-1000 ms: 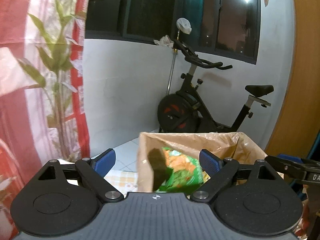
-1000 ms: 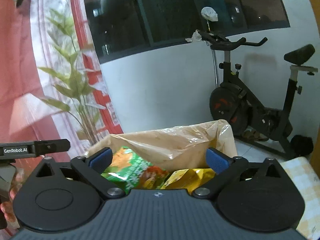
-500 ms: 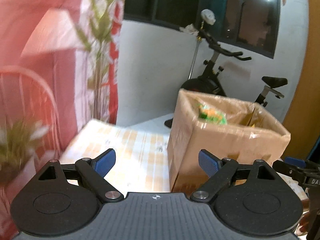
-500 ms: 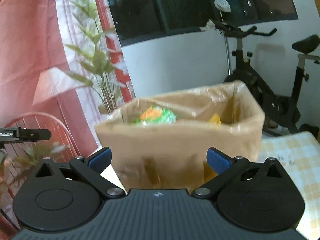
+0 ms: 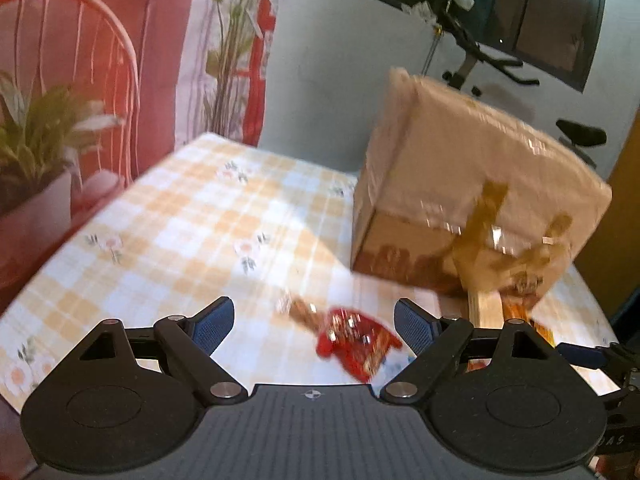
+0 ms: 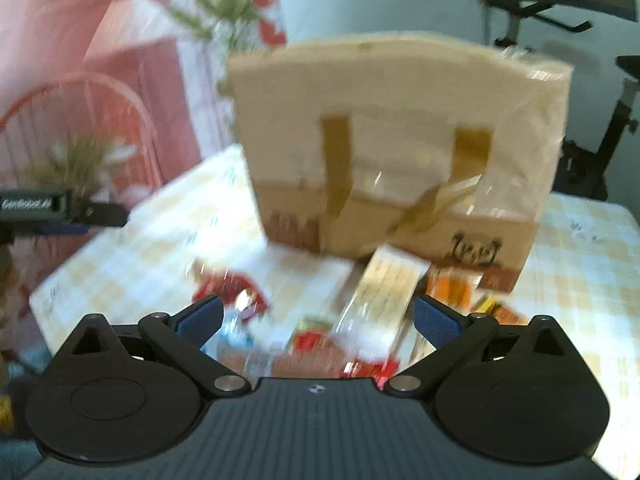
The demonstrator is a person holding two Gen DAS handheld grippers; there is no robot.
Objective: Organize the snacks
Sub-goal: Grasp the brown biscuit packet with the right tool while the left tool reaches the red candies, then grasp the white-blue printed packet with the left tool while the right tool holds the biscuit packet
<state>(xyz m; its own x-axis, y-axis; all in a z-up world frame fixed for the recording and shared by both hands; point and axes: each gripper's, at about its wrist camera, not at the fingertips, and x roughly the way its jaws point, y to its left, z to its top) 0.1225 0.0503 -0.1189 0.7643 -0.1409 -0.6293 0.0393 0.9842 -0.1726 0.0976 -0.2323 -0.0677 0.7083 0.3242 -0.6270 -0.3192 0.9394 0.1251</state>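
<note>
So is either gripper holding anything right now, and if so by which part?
Nothing is held: the left gripper and right gripper are both open and empty.

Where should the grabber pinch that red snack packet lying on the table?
Probably across its crinkly middle, coming down from above. The red snack packet lies flat on the checked tablecloth, apart from the cardboard box, so there is room on both sides. The left gripper has its jaws open wide with nothing between them.
</note>
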